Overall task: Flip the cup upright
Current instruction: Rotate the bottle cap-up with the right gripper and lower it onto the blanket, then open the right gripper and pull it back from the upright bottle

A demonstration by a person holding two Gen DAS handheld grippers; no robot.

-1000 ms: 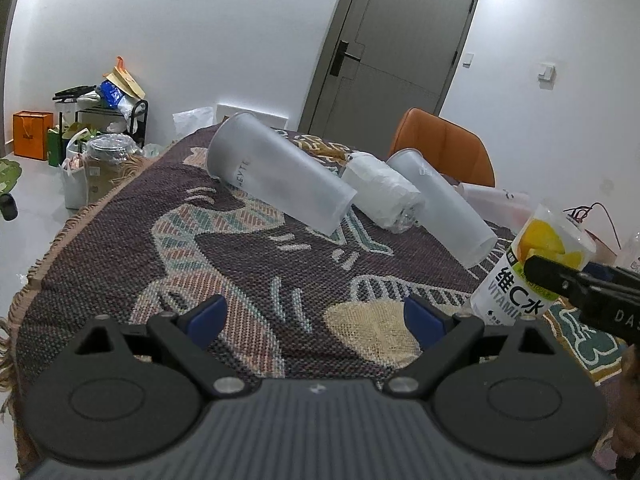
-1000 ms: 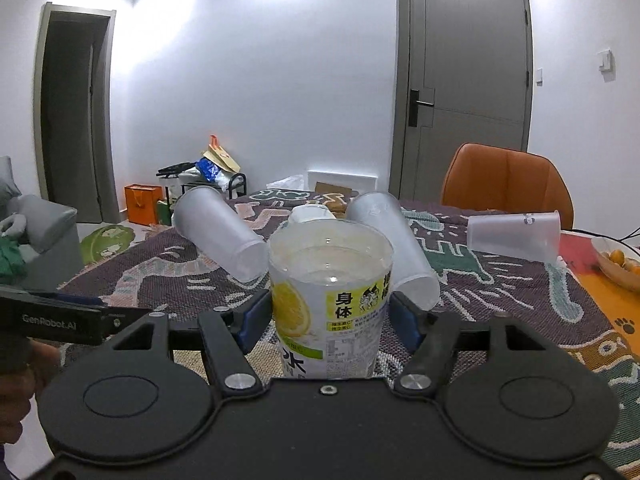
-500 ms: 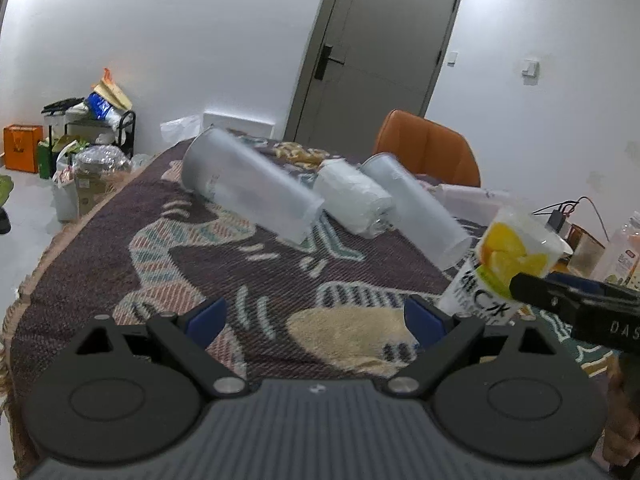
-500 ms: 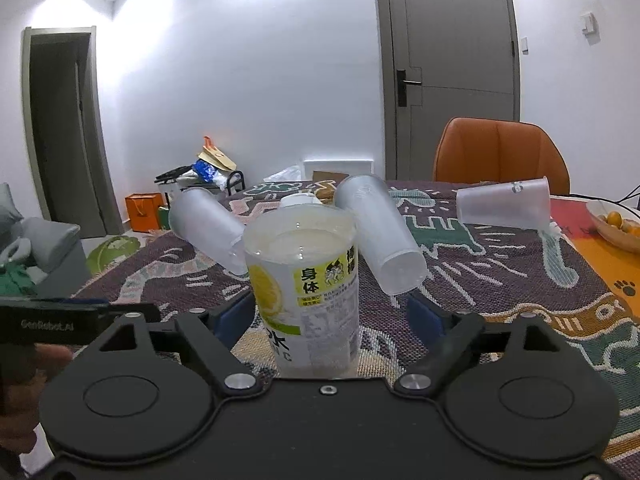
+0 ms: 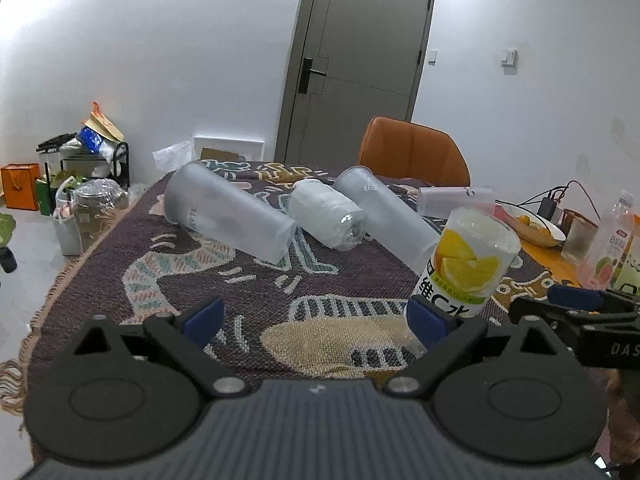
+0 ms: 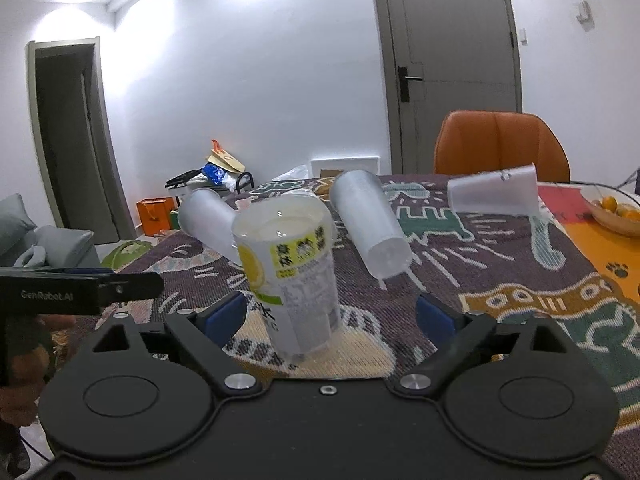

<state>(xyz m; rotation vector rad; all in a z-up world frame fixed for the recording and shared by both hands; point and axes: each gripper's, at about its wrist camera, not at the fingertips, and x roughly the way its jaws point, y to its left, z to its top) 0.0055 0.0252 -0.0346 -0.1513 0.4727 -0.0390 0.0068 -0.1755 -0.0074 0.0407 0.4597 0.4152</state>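
Observation:
A clear plastic cup with a lemon label (image 6: 294, 280) stands upright on the patterned tablecloth (image 6: 500, 280), mouth up. It also shows in the left wrist view (image 5: 464, 264), at the right. My right gripper (image 6: 330, 316) is open, its blue pads wide apart on either side of the cup and not touching it. My left gripper (image 5: 316, 316) is open and empty, to the left of the cup. Several frosted cups lie on their sides further back: one at the left (image 5: 228, 216), one in the middle (image 5: 384, 212), one at the far right (image 6: 492, 194).
A wrapped white roll (image 5: 326, 214) lies between the frosted cups. An orange chair (image 5: 412, 154) stands behind the table. A fruit bowl (image 6: 616, 212), a drink bottle (image 5: 608, 248) and cables sit at the right. Bags and a rack (image 5: 86, 156) stand on the floor at the left.
My right gripper has opened and let go of the lemon cup, then drawn back a little. The cup now stands free. My left gripper has shifted slightly.

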